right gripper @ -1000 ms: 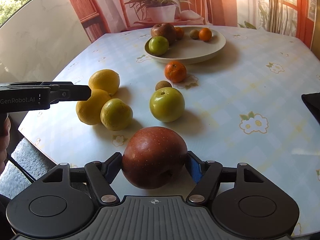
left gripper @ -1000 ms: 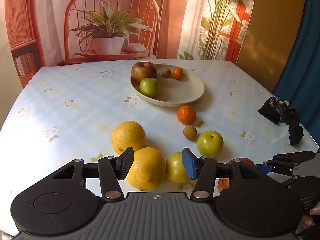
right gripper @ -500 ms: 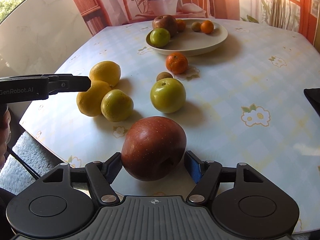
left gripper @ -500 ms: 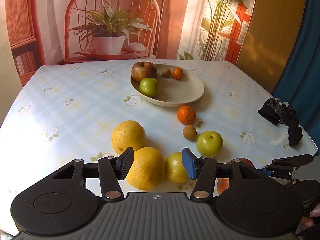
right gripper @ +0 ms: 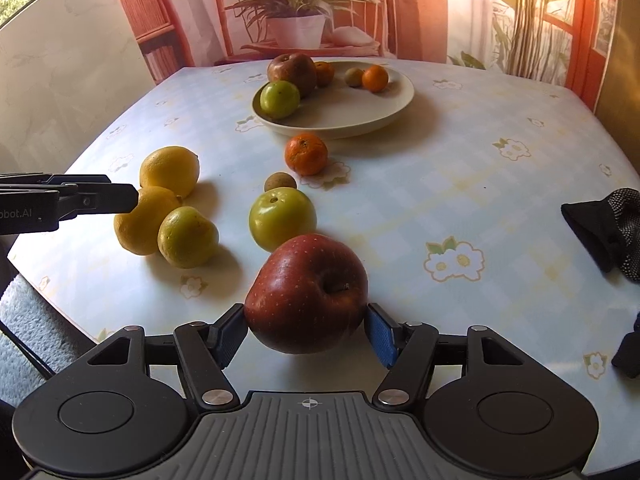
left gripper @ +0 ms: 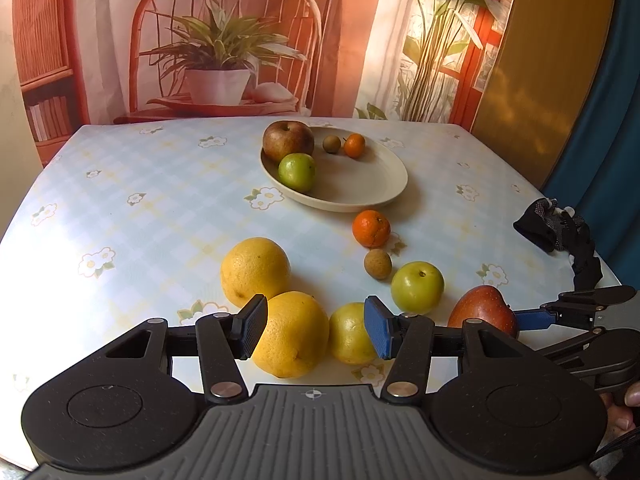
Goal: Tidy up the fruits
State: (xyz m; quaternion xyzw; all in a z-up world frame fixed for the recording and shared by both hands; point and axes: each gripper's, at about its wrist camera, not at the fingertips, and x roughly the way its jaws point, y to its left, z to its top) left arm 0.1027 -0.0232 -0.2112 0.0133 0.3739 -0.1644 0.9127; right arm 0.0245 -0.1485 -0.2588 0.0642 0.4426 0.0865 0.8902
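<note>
Right wrist view, left to right: the left gripper enters from the left edge, level with three yellow citrus fruits clustered near the table's front left. Next come a green apple, a small brown fruit and a mandarin, in a line running back toward the cream plate. The red apple sits between the pads of the right gripper, which have just been closing and now press on both its flanks; its stem hollow tilts up and to the right, and its broad axis lies across the fingers. A dark glove lies at the far right.

Left wrist view: the left gripper has its jaws apart and holds nothing, poised above the citrus fruits. At the right, the red apple is held at the table's near edge.
</note>
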